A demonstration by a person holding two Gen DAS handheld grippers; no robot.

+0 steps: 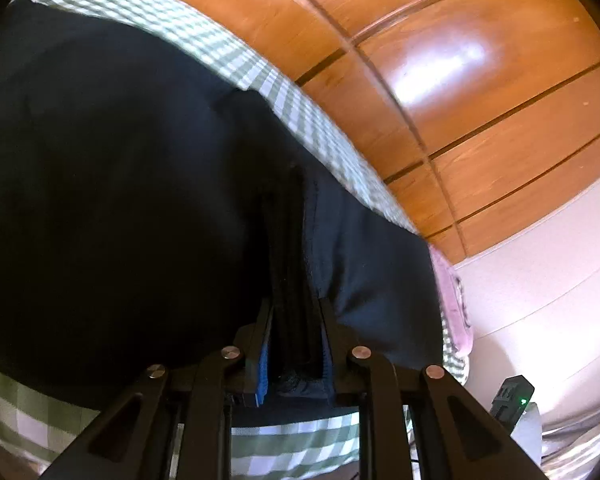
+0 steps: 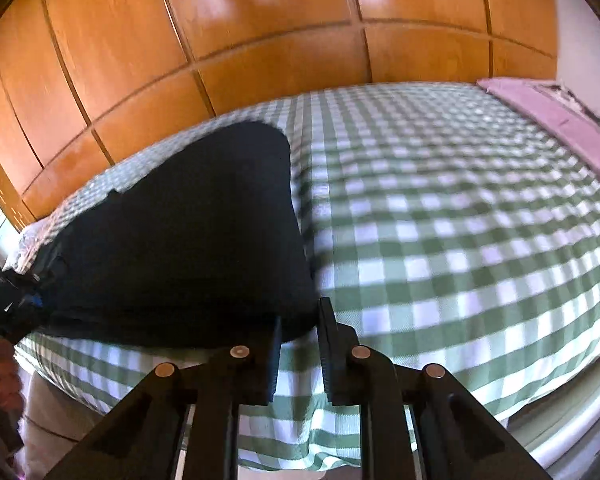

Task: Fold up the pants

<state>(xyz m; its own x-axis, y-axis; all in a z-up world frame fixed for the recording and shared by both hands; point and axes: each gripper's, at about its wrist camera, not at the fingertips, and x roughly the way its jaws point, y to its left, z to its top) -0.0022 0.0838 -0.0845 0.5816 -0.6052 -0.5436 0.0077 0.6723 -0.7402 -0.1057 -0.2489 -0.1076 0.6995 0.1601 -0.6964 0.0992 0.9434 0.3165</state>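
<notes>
The dark navy pants (image 1: 120,200) lie on a bed with a green and white checked sheet (image 1: 228,56). My left gripper (image 1: 294,320) is shut on a bunched edge of the pants, with fabric pinched between its fingers. In the right wrist view the pants (image 2: 188,232) lie as a dark folded shape on the left of the sheet (image 2: 440,220). My right gripper (image 2: 298,328) holds the near right corner of the pants between its fingers, with a narrow gap showing. The left gripper shows at the far left edge (image 2: 4,296).
A wooden panelled wardrobe (image 2: 260,40) stands behind the bed. A pink cloth (image 2: 548,120) lies at the bed's far right side. A white wall (image 1: 540,300) is on the right in the left wrist view, with a small black device with a green light (image 1: 512,400).
</notes>
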